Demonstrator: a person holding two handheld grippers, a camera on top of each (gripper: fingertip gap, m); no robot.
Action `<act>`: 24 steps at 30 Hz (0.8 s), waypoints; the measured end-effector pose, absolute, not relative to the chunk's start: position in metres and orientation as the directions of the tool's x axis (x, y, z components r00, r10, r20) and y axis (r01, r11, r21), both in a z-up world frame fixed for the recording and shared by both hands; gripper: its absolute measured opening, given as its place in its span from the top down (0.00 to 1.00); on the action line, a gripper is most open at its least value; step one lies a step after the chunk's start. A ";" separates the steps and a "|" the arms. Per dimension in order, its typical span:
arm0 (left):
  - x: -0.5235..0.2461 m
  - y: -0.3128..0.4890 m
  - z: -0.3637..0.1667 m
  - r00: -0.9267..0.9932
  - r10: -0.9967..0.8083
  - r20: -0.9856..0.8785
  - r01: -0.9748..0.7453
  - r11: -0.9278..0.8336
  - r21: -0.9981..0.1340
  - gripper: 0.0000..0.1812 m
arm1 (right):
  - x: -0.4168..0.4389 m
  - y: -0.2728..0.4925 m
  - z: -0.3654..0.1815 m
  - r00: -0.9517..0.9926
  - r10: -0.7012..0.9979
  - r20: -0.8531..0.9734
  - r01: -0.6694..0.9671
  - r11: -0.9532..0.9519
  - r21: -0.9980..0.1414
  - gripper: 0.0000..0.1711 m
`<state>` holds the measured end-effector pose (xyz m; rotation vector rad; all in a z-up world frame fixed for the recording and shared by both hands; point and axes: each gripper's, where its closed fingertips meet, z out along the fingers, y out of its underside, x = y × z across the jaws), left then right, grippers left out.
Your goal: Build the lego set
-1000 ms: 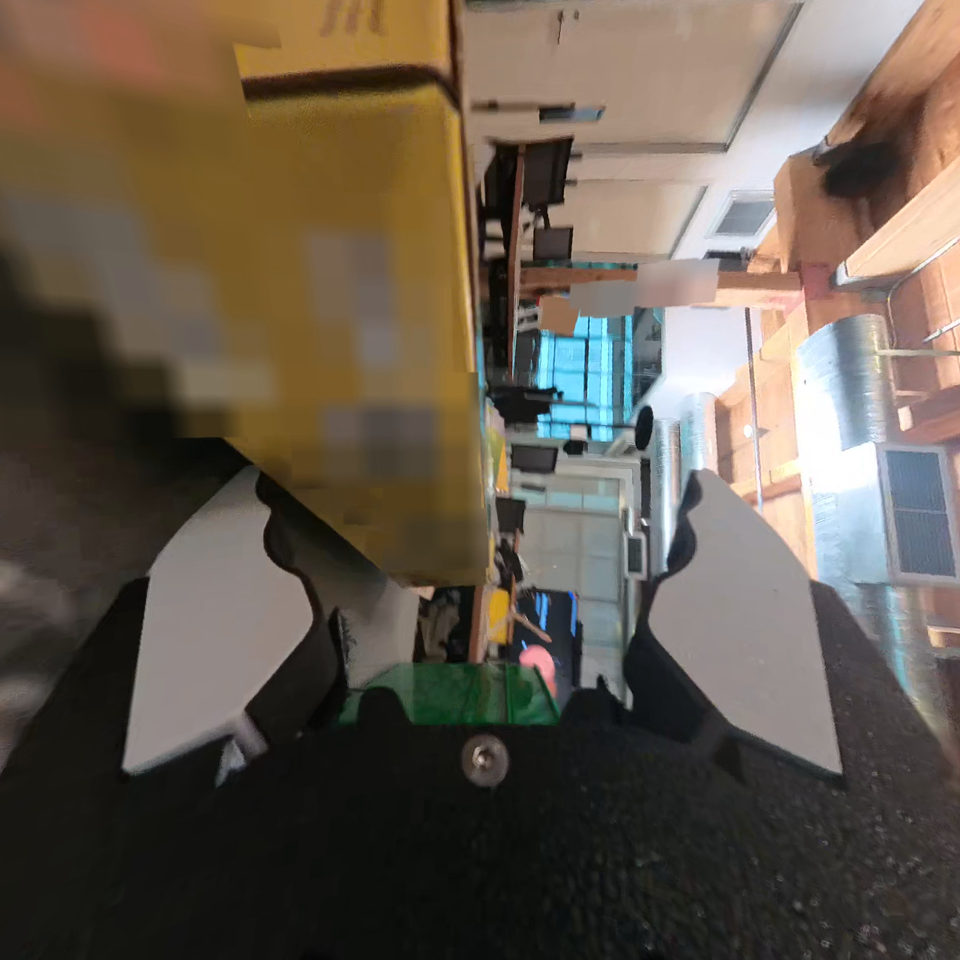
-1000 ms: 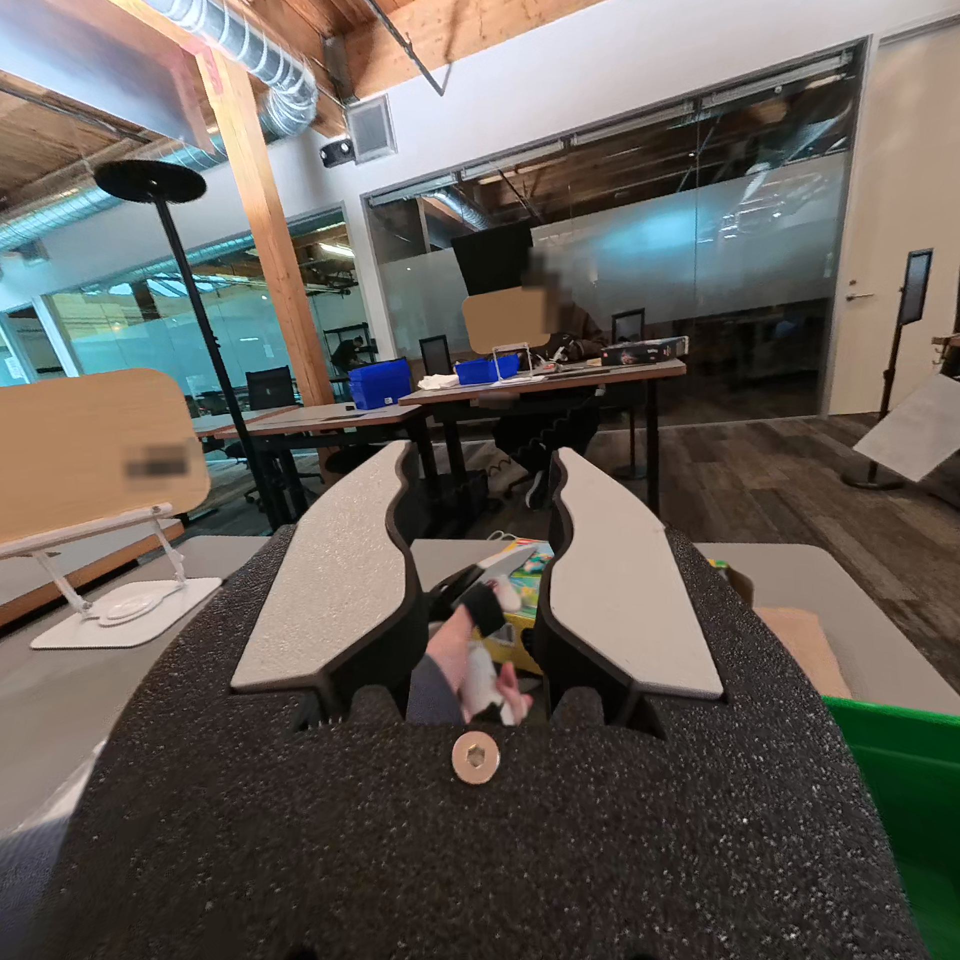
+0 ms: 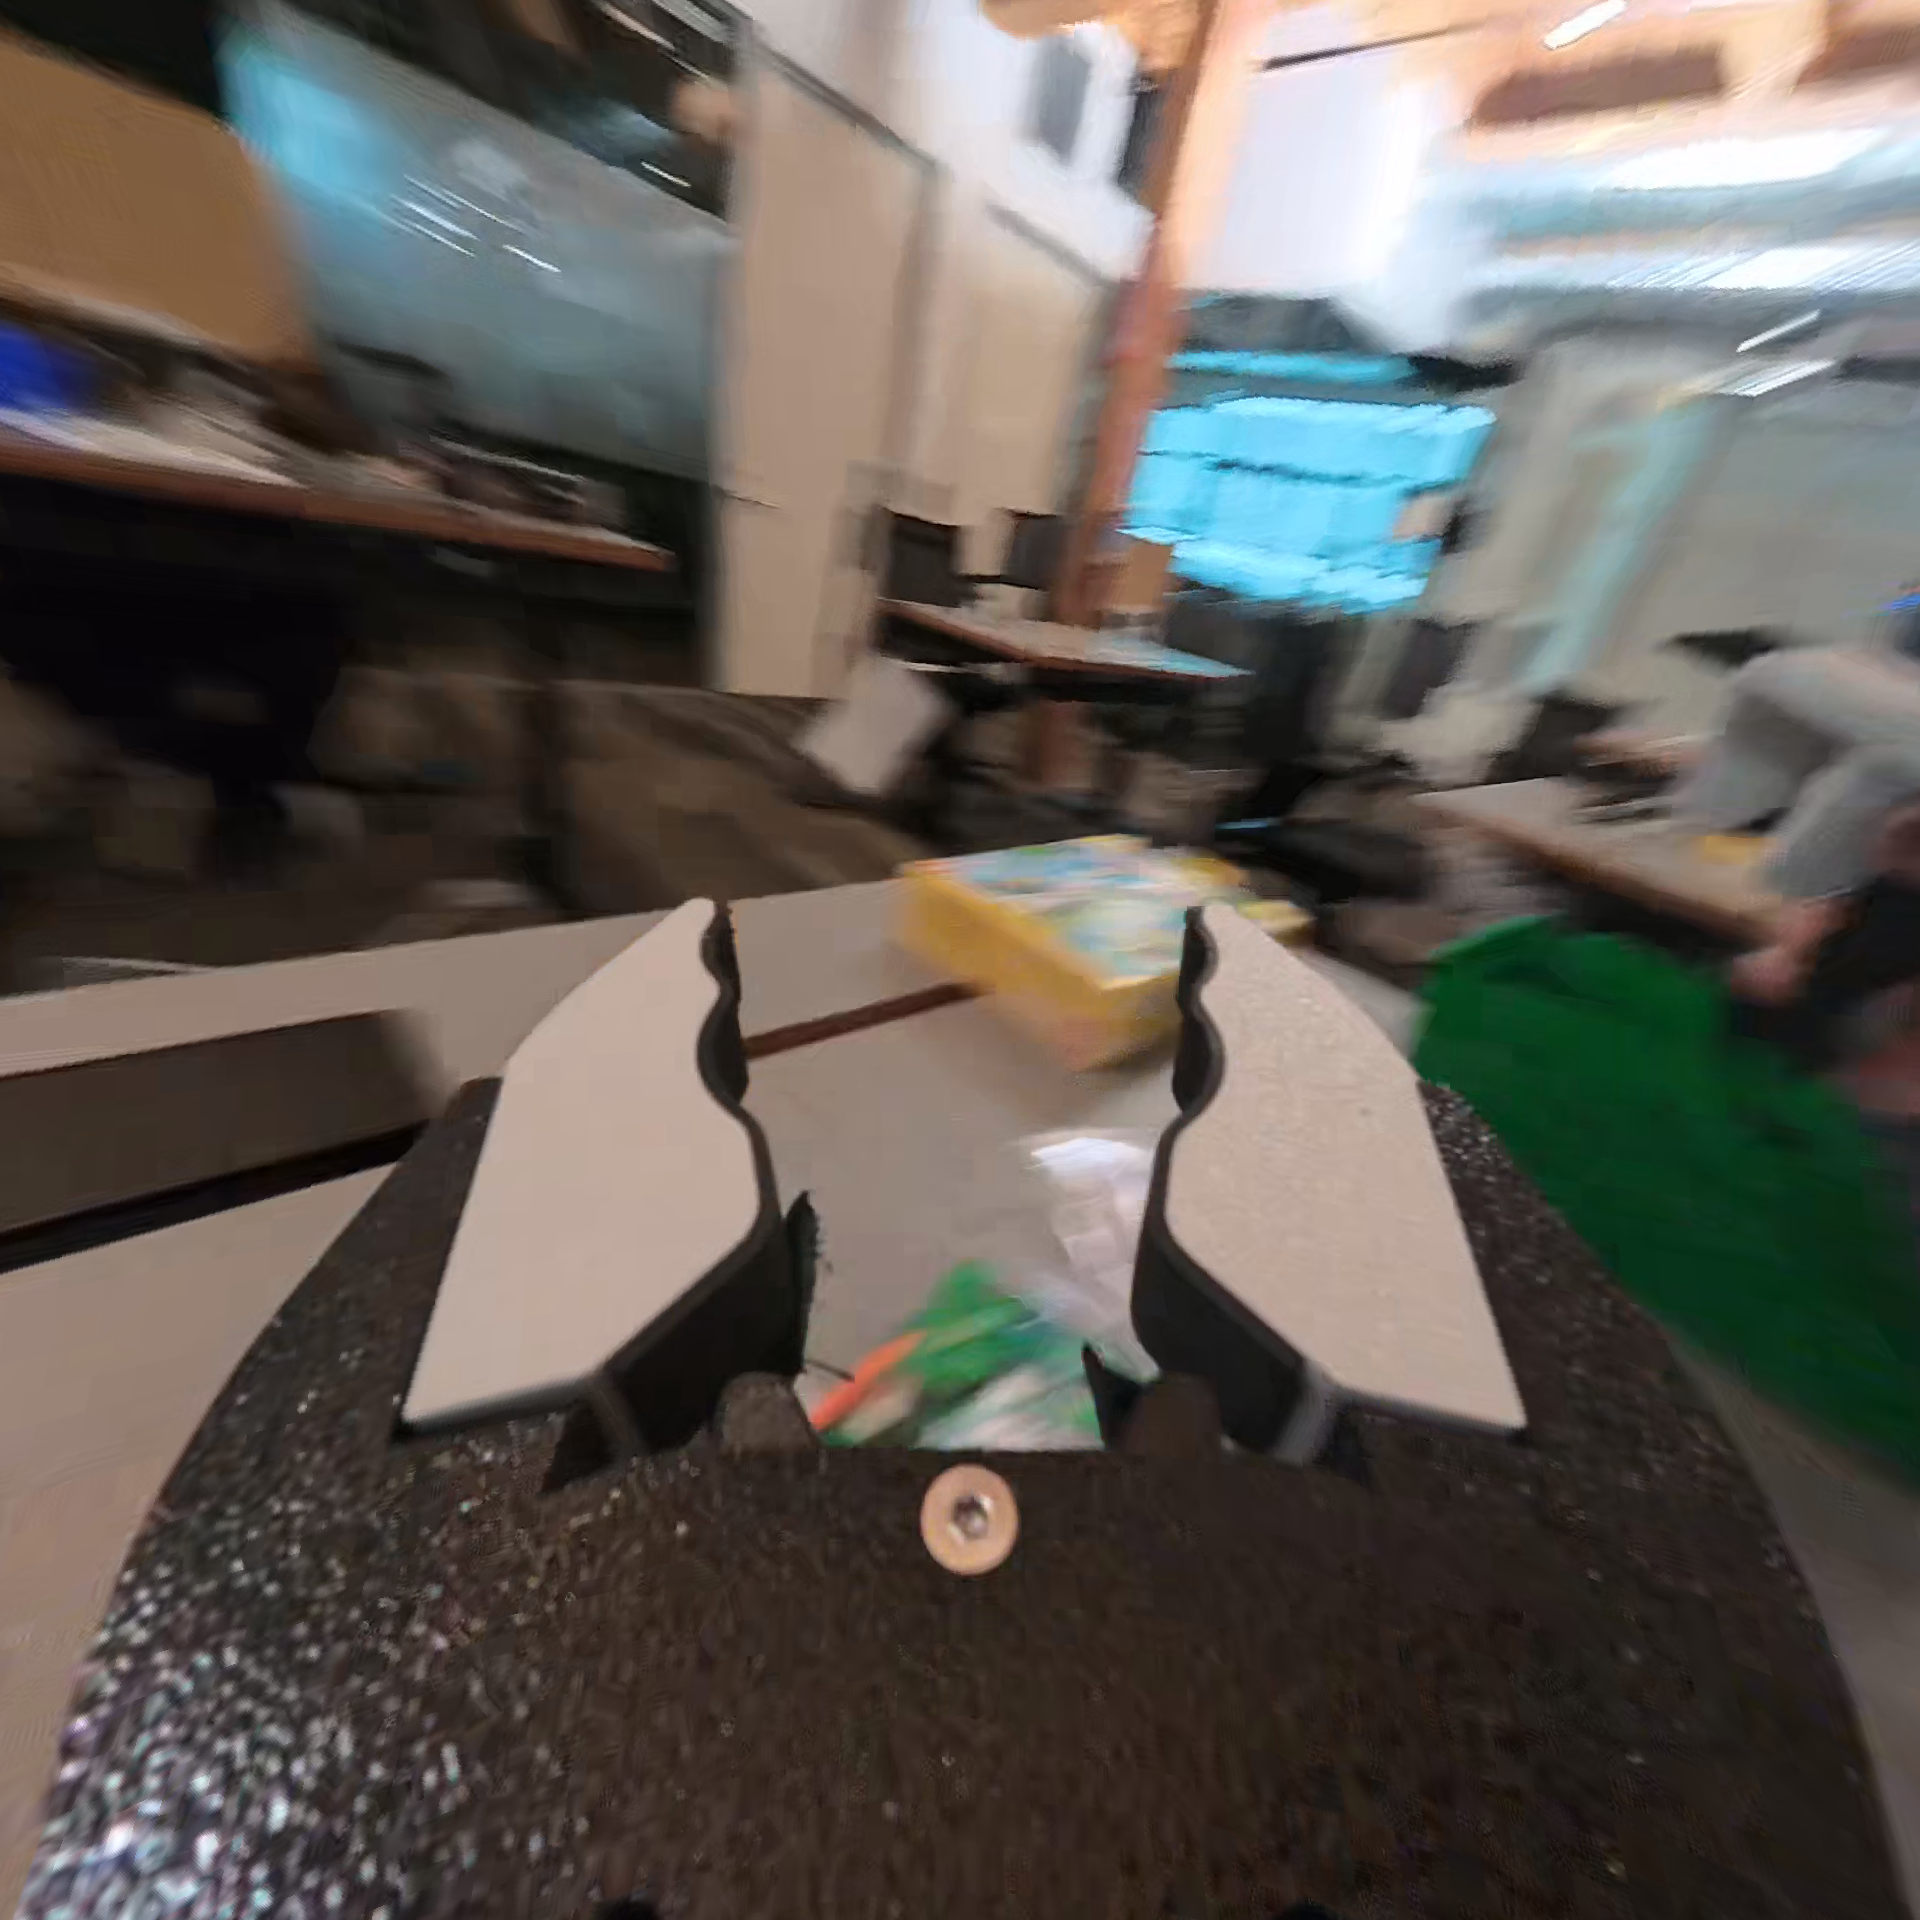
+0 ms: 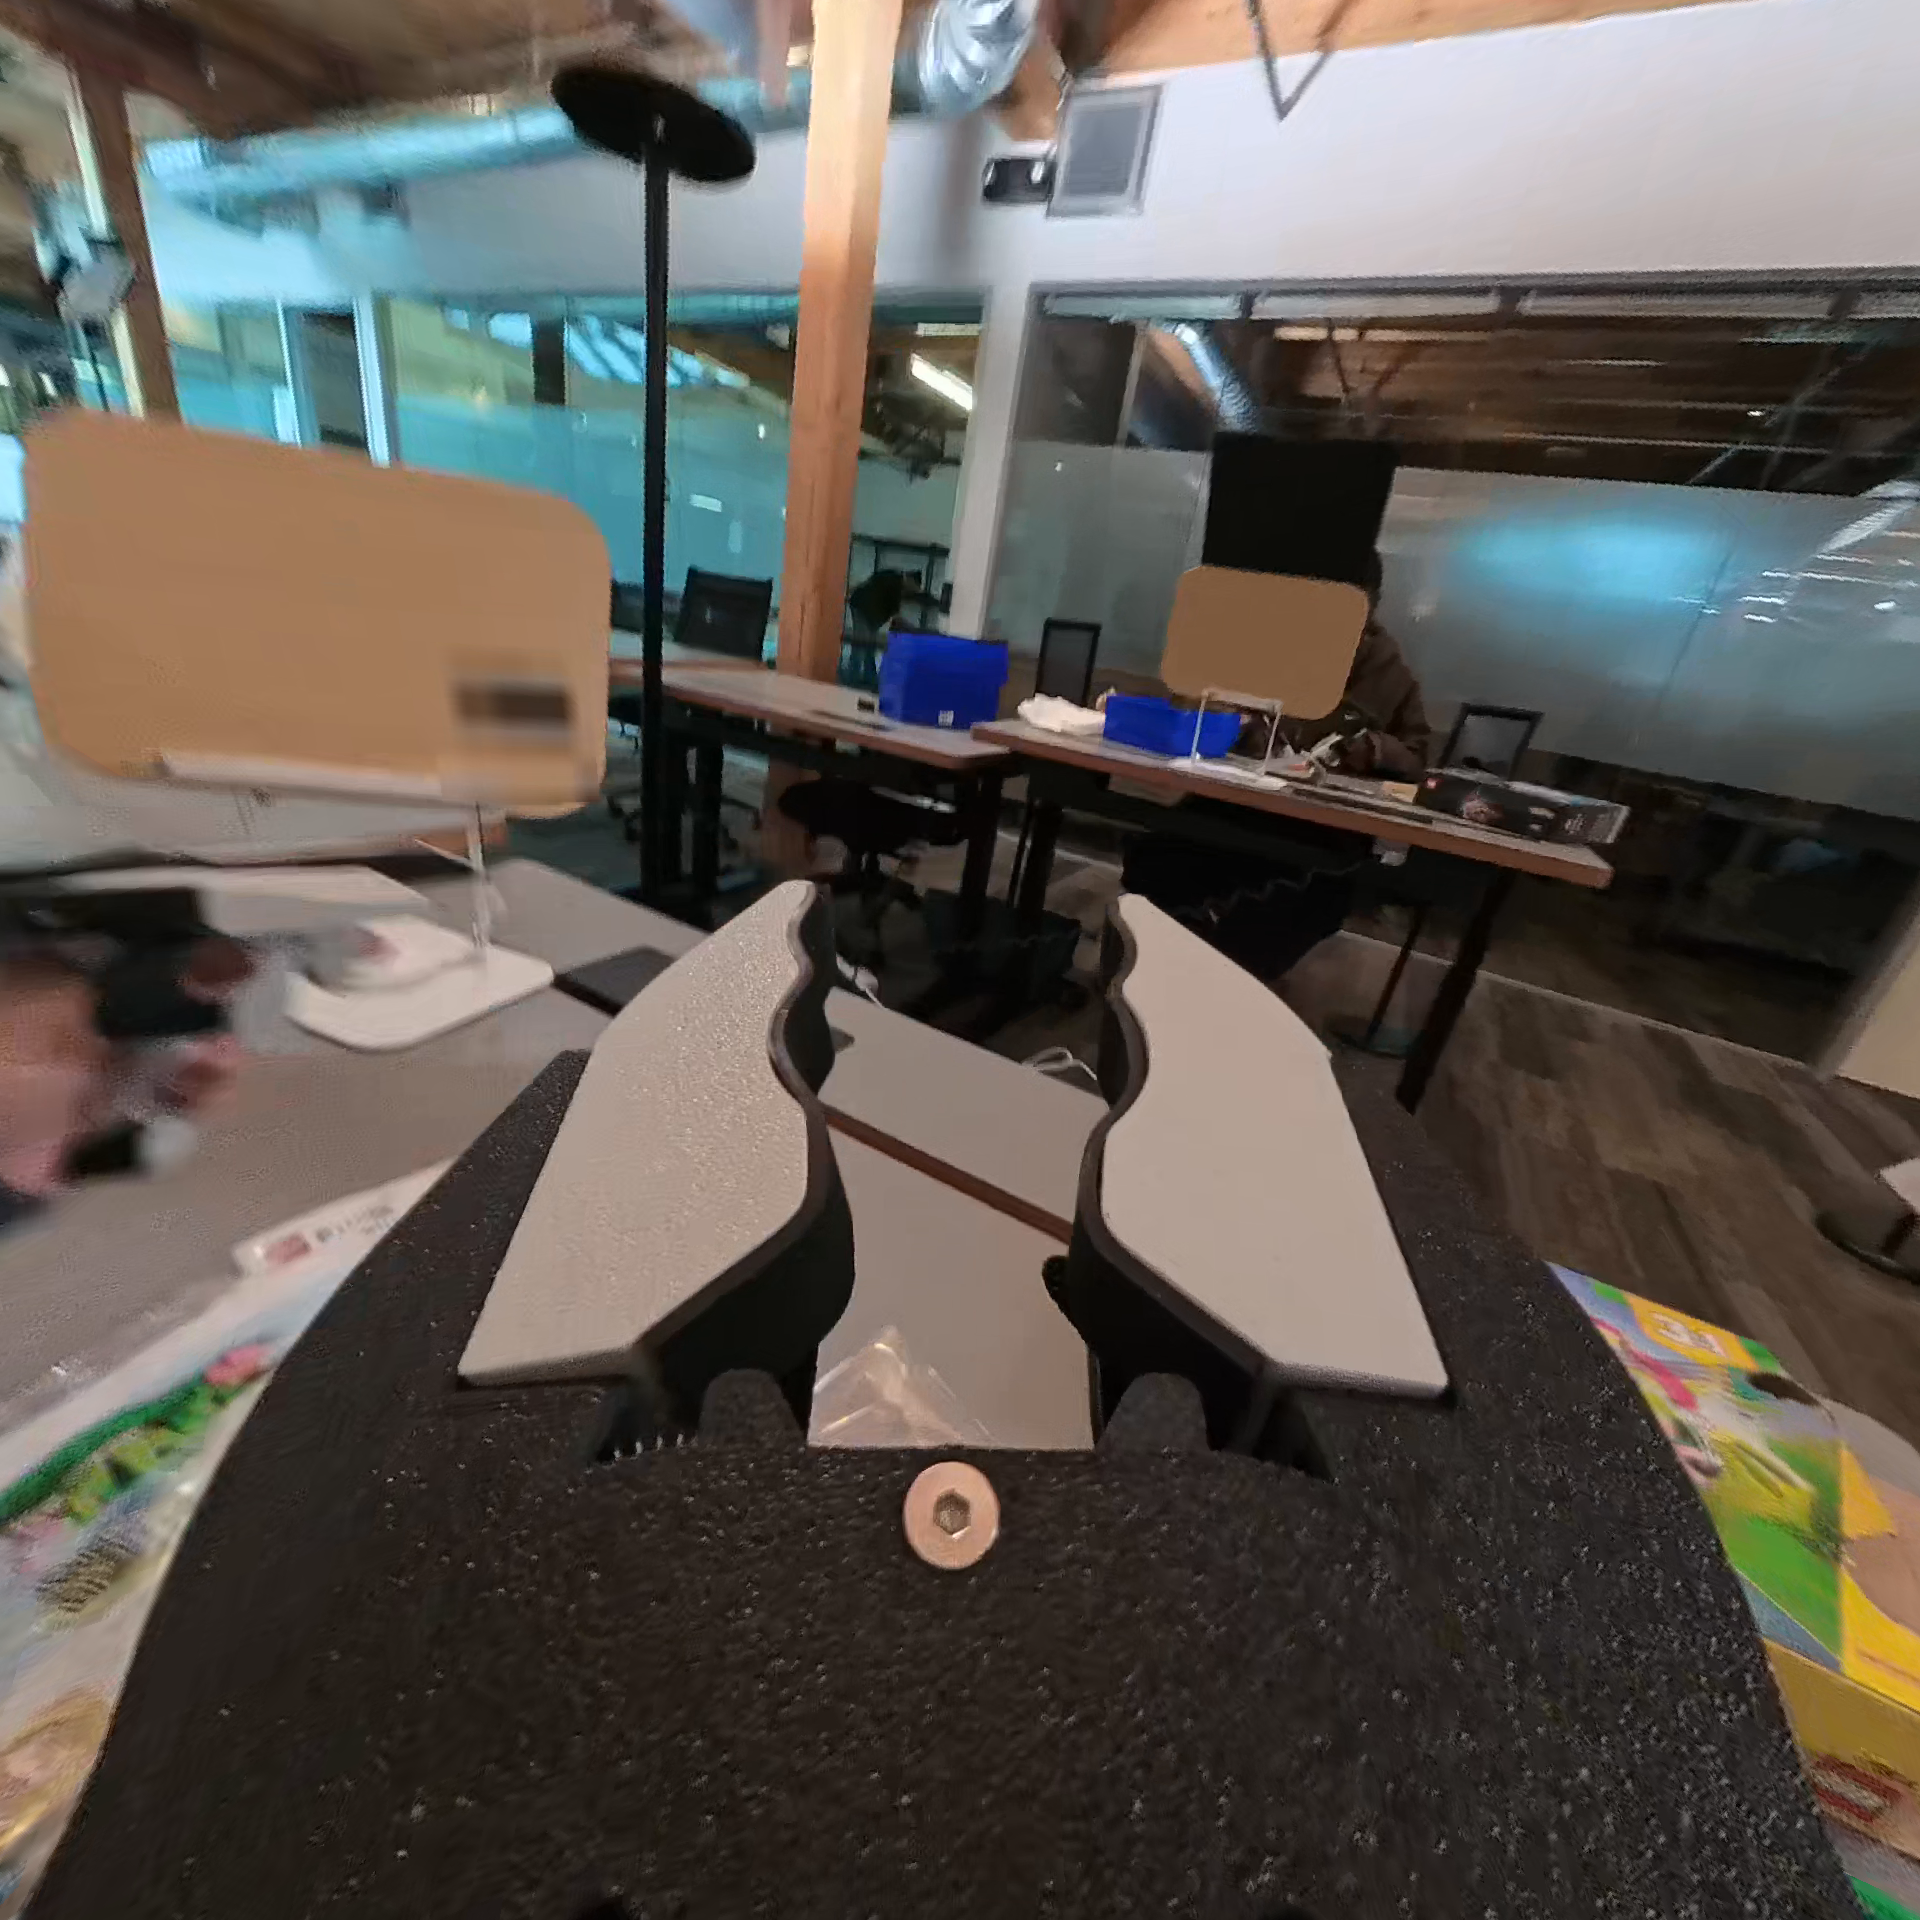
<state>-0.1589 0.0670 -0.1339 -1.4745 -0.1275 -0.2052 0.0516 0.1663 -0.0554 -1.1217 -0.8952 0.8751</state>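
Observation:
The left wrist view is blurred by motion. My left gripper is open and empty above the grey table. A clear bag of green and orange pieces lies right under its fingers, with a white bag just beyond. The yellow lego box lies flat farther ahead. My right gripper is open and empty over the table, with a clear bag corner below it. The lego box is at its right. A printed booklet and bags are at its left.
A green bin stands right of the box. A white stand base and a dark phone sit at the table's far left. A blurred hand with the other gripper is at the left. People sit at desks behind.
The left view has swung from sideways beside the yellow box to level, with the box now lying on the table ahead. The right view has turned left; its jaws stand a little wider.

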 end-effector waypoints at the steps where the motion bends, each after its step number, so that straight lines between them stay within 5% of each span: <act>1: -0.193 0.037 -0.144 0.989 0.073 0.126 0.120 0.085 -0.989 0.56 | 0.037 0.164 -0.067 0.387 0.905 0.174 -0.087 0.224 -0.971 0.71; 5: -0.279 -0.049 -0.197 0.918 0.391 -0.065 -0.072 0.003 -0.997 0.55 | -0.011 0.152 -0.139 0.384 0.908 0.165 -0.033 0.192 -0.981 0.68; 10: -0.305 -0.056 -0.252 0.867 0.456 -0.202 -0.178 -0.094 -0.979 0.55 | -0.017 0.149 -0.224 0.508 0.825 0.248 0.064 0.251 -0.966 0.71; 13: -0.299 -0.044 -0.235 0.863 0.418 -0.284 -0.294 -0.042 -0.955 0.56 | -0.009 0.151 -0.233 0.554 0.759 0.343 0.114 0.339 -0.934 0.73; 16: -0.256 -0.023 -0.246 0.913 0.055 -0.405 -0.403 -0.030 -0.915 0.59 | -0.008 0.150 -0.231 0.563 0.750 0.346 0.095 0.357 -0.929 0.74; 20: -0.202 -0.035 -0.262 0.755 -0.484 -0.443 -0.553 -0.106 -0.826 0.58 | -0.014 0.151 -0.239 0.541 0.761 0.358 0.127 0.347 -0.929 0.74; 24: -0.198 -0.045 -0.312 0.477 -0.750 -0.458 -0.848 -0.257 -0.462 0.55 | -0.018 0.148 -0.239 0.523 0.776 0.354 0.114 0.348 -0.931 0.74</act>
